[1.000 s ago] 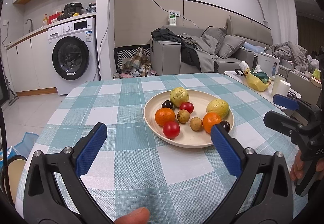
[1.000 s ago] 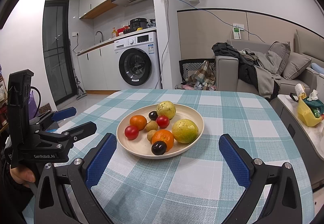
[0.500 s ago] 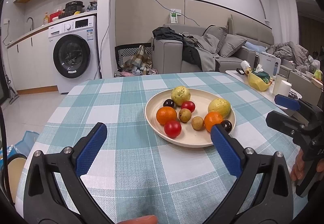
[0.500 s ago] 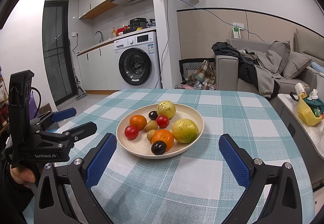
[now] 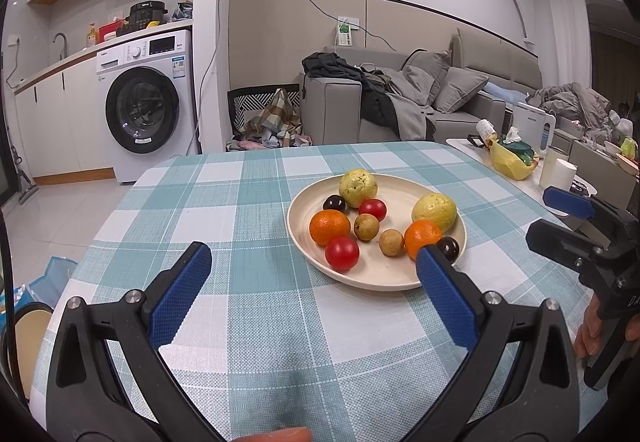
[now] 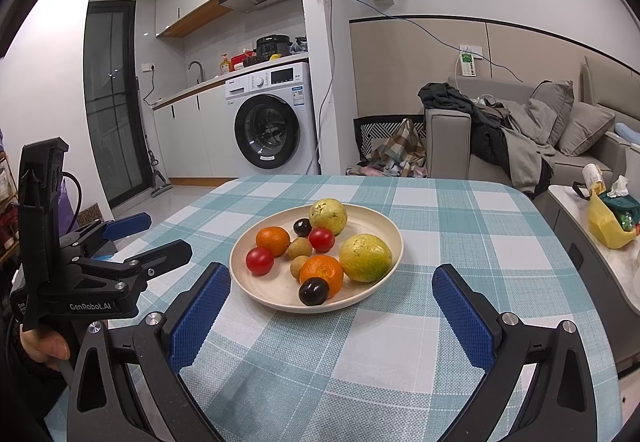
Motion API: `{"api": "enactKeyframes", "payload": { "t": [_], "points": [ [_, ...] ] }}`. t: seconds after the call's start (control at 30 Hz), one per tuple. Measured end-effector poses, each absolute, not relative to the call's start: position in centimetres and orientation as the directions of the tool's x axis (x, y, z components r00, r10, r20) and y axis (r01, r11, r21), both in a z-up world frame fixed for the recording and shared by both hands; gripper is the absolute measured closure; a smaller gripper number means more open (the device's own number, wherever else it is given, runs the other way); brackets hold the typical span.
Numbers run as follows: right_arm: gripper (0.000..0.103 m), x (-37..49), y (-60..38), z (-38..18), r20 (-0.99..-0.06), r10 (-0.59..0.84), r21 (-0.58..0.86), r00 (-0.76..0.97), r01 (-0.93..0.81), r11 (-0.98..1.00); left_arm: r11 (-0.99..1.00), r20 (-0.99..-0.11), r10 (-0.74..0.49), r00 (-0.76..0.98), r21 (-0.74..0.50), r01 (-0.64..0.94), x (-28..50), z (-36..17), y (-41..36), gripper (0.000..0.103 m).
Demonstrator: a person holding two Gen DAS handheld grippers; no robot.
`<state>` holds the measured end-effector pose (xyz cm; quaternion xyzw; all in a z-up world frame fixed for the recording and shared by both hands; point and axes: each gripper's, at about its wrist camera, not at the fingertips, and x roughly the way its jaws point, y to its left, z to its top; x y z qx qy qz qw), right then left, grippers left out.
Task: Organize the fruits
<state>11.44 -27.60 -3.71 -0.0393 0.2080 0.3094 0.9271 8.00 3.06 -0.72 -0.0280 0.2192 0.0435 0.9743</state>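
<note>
A cream plate [image 5: 400, 278] [image 6: 276, 298] sits on the checked tablecloth and holds two oranges [image 5: 329, 227], two red tomatoes [image 5: 341, 253], two yellow-green guavas [image 5: 358, 183], two dark plums [image 5: 448, 248] and two small brown fruits [image 5: 366, 227]. My left gripper [image 5: 312, 274] is open and empty, above the cloth just short of the plate's near-left rim. My right gripper [image 6: 332, 294] is open and empty, with the plate's near edge between its fingers. Each gripper shows at the side of the other's view, the right one [image 5: 560, 218] and the left one [image 6: 148, 238].
The table [image 5: 224, 202] has a teal and white checked cloth. A side table [image 6: 608, 262] on the right holds a yellow bag, a cup and a kettle. A washing machine [image 5: 148, 102], a sofa [image 5: 420, 102] and a laundry basket stand beyond the table.
Both grippers have stayed nearly still and open. The left view has tilted very slightly, so the plate sits a touch higher in it. No fruit has moved.
</note>
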Motion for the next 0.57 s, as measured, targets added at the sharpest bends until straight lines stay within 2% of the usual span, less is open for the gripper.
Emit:
{"api": "enactKeyframes", "payload": {
  "t": [0.57],
  "points": [
    [0.000, 11.47, -27.54, -3.78, -0.413, 0.556, 0.057, 0.721, -0.589, 0.806, 0.994, -0.426, 0.075, 0.902, -0.034, -0.099, 7.92, -0.82, 3.29, 0.001]
  ]
}}
